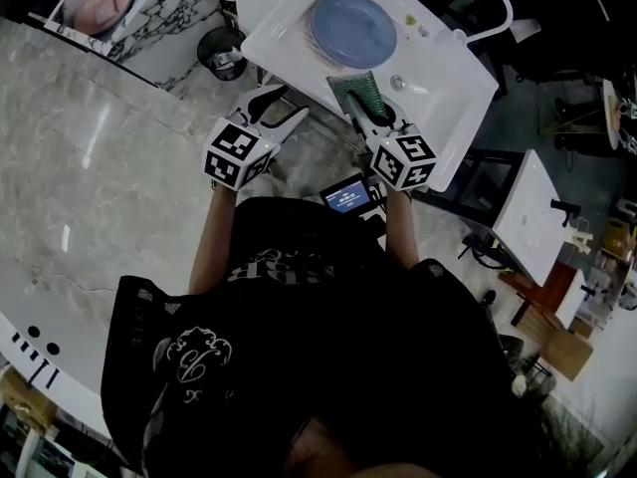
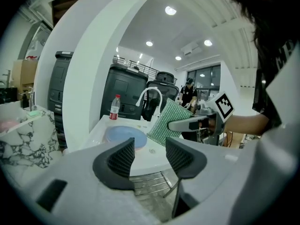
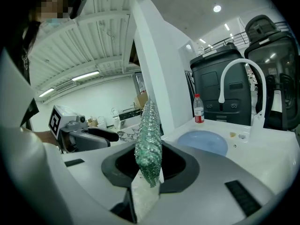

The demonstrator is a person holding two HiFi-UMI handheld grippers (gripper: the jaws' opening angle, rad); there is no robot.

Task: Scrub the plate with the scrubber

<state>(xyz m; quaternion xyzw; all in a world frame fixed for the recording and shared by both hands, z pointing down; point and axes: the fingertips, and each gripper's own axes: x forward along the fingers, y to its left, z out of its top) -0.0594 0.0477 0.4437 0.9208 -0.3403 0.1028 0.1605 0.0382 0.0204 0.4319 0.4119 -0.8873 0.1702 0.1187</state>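
Left claw [image 2: 150, 157] of mine is wide apart with nothing in it, near the edge of the white sink [image 1: 289, 13]. I see the blue plate [image 1: 351, 28] lying flat inside. My right claw [image 1: 373, 118] is clamped on the green scrubber [image 3: 149, 144], close to the plate.

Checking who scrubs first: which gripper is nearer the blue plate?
Right. The right gripper, shut on the green scrubber, hovers just short of the plate; the left gripper, open and empty, sits farther off, outside the sink's near rim.
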